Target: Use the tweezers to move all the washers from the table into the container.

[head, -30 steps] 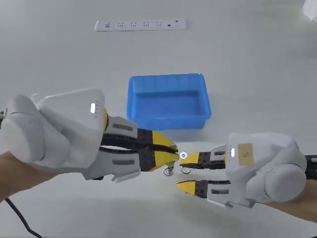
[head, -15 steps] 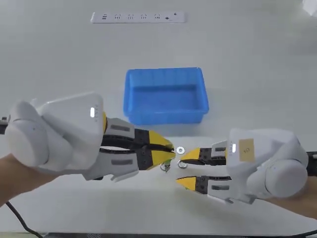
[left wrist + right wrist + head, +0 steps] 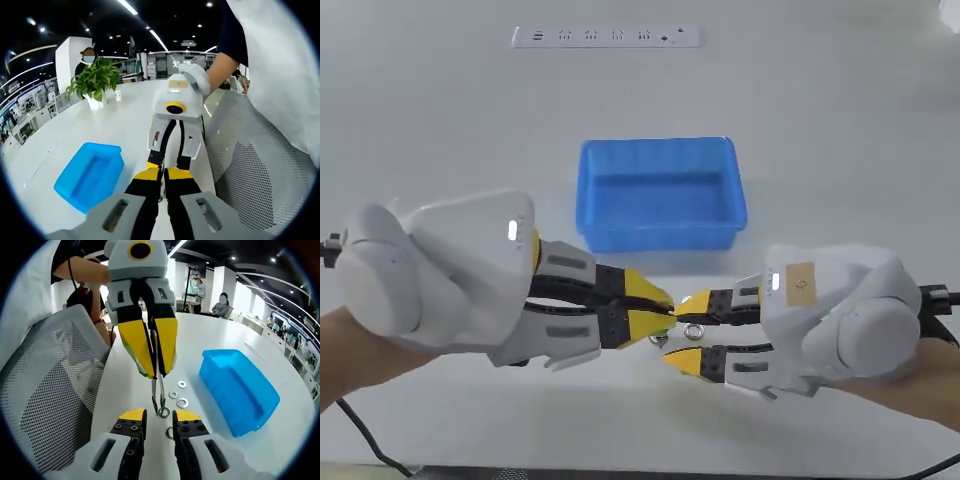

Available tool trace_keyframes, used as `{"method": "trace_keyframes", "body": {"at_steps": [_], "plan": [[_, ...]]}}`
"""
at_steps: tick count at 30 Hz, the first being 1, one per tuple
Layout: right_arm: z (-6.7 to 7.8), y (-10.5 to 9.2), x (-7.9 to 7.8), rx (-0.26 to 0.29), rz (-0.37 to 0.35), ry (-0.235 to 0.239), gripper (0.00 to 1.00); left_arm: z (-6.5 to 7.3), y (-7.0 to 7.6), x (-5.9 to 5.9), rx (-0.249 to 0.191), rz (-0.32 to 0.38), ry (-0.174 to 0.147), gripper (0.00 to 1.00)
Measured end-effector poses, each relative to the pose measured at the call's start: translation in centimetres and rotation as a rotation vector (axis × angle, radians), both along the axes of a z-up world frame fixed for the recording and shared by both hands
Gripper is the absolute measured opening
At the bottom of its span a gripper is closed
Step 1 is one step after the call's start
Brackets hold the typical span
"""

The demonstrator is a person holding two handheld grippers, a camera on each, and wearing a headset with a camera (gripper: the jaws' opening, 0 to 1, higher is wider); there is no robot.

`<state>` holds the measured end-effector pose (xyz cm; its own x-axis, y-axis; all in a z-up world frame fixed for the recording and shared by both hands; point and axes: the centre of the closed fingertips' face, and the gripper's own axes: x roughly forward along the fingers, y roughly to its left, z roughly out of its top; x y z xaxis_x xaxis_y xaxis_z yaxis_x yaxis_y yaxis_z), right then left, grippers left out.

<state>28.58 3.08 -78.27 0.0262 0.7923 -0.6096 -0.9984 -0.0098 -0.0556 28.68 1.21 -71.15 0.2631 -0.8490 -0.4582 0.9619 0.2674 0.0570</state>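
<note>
Head view: on the white table [image 3: 820, 120] we log the left gripper [image 3: 662, 310], which reaches in from the left and lies nearly level, held by a forearm [image 3: 350, 350] that enters at the lower left corner. Its yellow jaws are drawn nearly together. The right gripper [image 3: 680, 330] faces it tip to tip from the right, its jaws spread one above the other with nothing between them. Two washers [image 3: 693, 331] lie on the table under the meeting tips. The blue container [image 3: 658, 147] stands just beyond them, and a power strip [image 3: 607, 37] lies at the far edge. Left gripper view: our own jaws rise side by side with only a slit between them. The right gripper points straight back at us, with a bare arm behind it, a mesh chair [image 3: 250, 170] to the right and a potted plant [image 3: 95, 80] far off. Right gripper view: the left gripper hangs from the top, its jaws clamped on the tweezers [image 3: 158, 380]. The tweezer tips meet one washer just ahead of our parted jaws, and we cannot tell whether they pinch it. Three more washers lie between that one and the container, and another lies between our jaws.
</note>
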Motion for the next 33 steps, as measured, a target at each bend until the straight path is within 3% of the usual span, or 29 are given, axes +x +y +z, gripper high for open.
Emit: {"method": "trace_keyframes", "body": {"at_steps": [5, 9, 15, 33], "plan": [[0.3, 0.7, -0.2, 0.009, 0.015, -0.003, 0.21, 0.0, 0.0, 0.1, -0.002, 0.008, -0.001, 0.06], [0.7, 1.5, -0.1, 0.028, 0.016, -0.001, 0.15, 0.0, 0.0, 0.1, 0.0, 0.005, 0.001, 0.06], [0.1, 1.3, -0.2, -0.01, 0.045, -0.015, 0.12, 0.1, 0.0, 0.0, 0.007, 0.002, -0.003, 0.06], [0.1, 1.2, -0.3, -0.028, 0.054, -0.008, 0.1, 0.0, -0.5, -0.3, 0.003, -0.009, 0.002, 0.06]]}}
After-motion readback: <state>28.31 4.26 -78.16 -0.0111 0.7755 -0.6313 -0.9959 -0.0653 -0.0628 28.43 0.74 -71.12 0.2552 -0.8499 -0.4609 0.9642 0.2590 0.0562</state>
